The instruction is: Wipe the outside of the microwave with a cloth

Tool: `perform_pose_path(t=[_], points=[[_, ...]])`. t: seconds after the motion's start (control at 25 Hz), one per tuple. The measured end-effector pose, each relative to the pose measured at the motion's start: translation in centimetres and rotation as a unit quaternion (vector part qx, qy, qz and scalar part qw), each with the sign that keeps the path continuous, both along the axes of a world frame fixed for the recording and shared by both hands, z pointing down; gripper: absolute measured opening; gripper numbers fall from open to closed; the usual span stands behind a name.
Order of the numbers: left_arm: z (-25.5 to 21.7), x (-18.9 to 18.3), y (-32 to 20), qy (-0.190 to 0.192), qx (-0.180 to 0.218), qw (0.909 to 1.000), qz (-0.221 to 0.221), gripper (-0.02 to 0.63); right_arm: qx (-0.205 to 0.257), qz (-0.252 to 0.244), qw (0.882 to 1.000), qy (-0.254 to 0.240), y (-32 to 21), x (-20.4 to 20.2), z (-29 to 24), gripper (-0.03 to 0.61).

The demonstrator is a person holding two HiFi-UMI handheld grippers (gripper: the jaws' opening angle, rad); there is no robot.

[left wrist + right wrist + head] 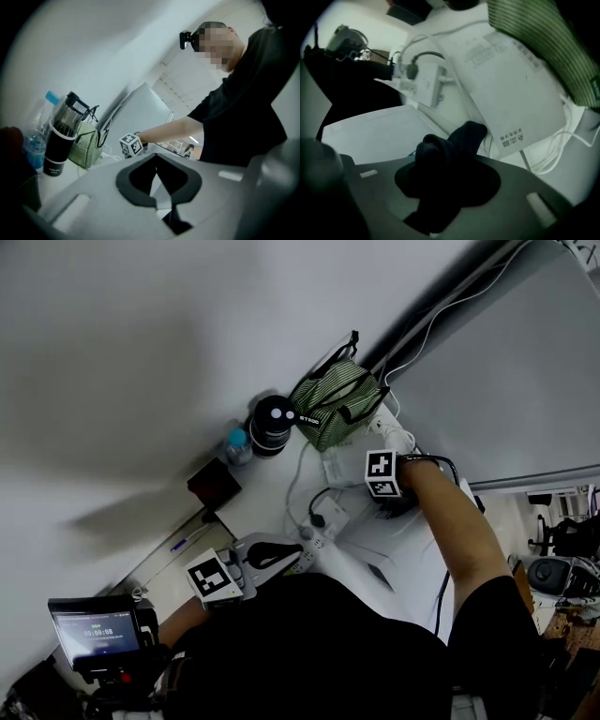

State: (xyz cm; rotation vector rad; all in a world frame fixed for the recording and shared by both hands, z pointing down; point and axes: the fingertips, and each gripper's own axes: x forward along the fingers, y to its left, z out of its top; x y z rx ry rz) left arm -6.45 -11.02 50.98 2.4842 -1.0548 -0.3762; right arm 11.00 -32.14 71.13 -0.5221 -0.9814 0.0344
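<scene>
1. Cloth (pixel 464 136), dark and bunched, is clamped between the jaws of the right gripper (pixel 447 164). One fold of it sticks out past the jaw tips.
2. Under the cloth lies a white flat panel (pixel 370 136). Whether the cloth touches it, and what appliance it belongs to, cannot be told.
3. Just beyond the fold lies a printed white sheet (pixel 520 89) with white cables looping around it. A white power strip (pixel 425 83) with a dark plug in it sits to the sheet's left.
4. The left gripper (pixel 157 159) has its jaws together with nothing between them. In the head view it is held low, close to the person's body and well apart from the right gripper.
5. By the wall stands a green striped bag (pixel 336 404). A black tumbler (pixel 273 424) is just beside it, and a water bottle (pixel 236 444) with a blue cap is next to the tumbler.
6. A small lit screen (pixel 94 634) on a stand shows at the lower left of the head view.
</scene>
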Motion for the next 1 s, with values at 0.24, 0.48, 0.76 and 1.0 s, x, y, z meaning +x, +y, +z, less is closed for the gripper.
perform_pose_path(t=[0.24,0.48,0.76,1.0], points=[[-1.3,1.4,-0.5,-0.005,0.017,0.9994,0.030,0.003,-0.090,-0.004,0.991,-0.103,4.5,-3.5,-13.2,0.143],[-2.3,2.9,-0.4,-0.004,0.030,0.9982,0.052,0.003,-0.091,-0.017,0.992,-0.087,7.0,-3.1,-13.1,0.144],[-1.0,1.2,0.5,0.010,0.021,0.9995,0.021,0.003,-0.052,-0.011,0.998,-0.022,7.1,-2.7,-5.2,0.138],[0.7,-1.1,1.7,0.017,0.008,0.9997,-0.014,0.003,-0.019,-0.009,1.000,0.002,6.8,-2.5,3.4,0.138]])
